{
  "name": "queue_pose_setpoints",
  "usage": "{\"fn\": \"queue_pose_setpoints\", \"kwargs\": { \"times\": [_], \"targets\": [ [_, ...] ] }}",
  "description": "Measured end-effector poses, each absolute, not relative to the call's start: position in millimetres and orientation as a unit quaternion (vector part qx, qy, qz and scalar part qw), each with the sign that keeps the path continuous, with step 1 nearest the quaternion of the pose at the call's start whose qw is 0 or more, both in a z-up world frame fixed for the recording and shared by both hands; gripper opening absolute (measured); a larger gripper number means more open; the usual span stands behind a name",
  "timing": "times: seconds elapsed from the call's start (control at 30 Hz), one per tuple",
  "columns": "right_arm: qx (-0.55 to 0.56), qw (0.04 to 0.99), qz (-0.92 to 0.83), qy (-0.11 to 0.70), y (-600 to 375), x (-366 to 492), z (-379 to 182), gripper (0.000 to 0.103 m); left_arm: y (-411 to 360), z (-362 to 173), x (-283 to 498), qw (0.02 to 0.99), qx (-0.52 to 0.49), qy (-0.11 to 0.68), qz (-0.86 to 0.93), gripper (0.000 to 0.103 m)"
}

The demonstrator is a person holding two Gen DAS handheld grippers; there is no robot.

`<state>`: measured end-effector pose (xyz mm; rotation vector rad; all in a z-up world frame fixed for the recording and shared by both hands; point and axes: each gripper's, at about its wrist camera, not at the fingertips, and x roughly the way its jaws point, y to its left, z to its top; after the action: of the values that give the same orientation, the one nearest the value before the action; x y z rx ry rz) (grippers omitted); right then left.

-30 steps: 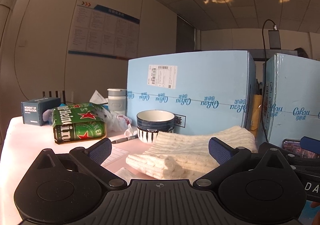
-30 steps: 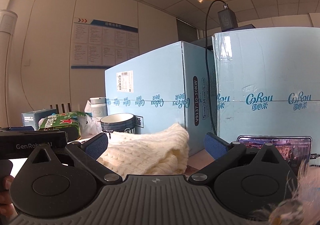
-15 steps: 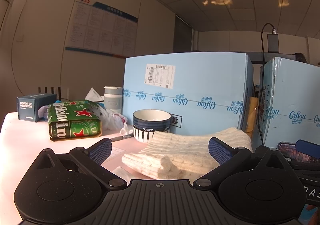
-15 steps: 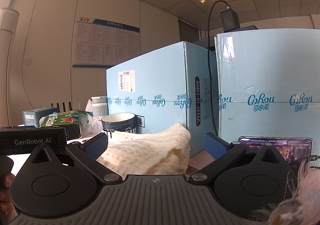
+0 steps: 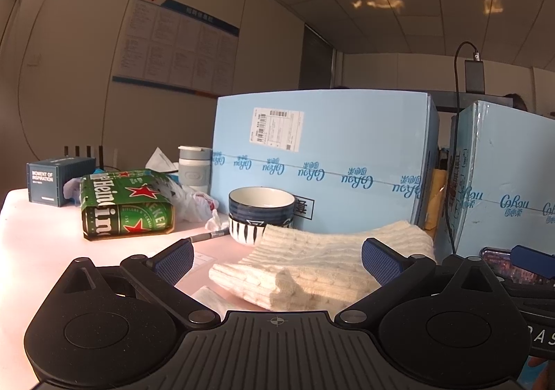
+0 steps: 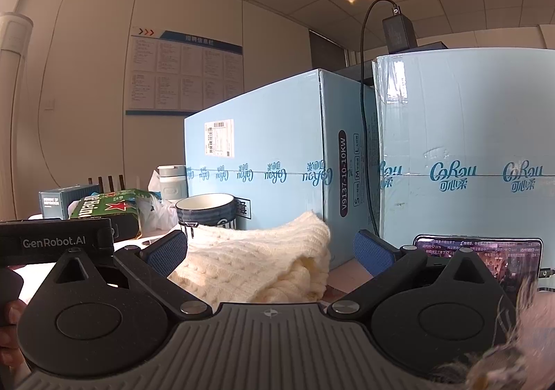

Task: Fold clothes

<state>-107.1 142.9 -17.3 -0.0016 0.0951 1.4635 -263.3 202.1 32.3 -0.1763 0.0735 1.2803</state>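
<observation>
A cream cable-knit garment (image 5: 322, 265) lies folded on the pale table (image 5: 38, 244), in front of the blue cartons. My left gripper (image 5: 275, 260) is open, its blue pads wide apart, and the knit lies just beyond and between them, untouched. In the right wrist view the same knit garment (image 6: 253, 258) bulges up between the fingers of my right gripper (image 6: 269, 251), which is also open and holds nothing. The left gripper's body (image 6: 55, 240) shows at that view's left edge, with a hand below it.
Two large light-blue cartons (image 5: 322, 161) (image 6: 464, 147) wall off the back. A striped bowl (image 5: 260, 213), a green beer pack (image 5: 125, 206), a pen (image 5: 208, 235), a tumbler (image 5: 194, 164) and a small dark box (image 5: 52, 181) stand to the left. A lit phone (image 6: 485, 251) leans at right.
Both views have tilted slightly, so the scene sits a little lower. The knit garment has not moved and both grippers stay open.
</observation>
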Motion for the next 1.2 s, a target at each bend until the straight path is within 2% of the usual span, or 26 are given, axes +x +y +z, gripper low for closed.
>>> {"fn": "queue_pose_setpoints", "kwargs": {
  "times": [1.2],
  "targets": [
    [-0.001, 0.743, 0.668, 0.045, 143.4, -107.5, -17.1, 0.103, 203.2, 32.4, -265.2, 0.802, -0.085, 0.032, 0.591, 0.103]
  ]
}}
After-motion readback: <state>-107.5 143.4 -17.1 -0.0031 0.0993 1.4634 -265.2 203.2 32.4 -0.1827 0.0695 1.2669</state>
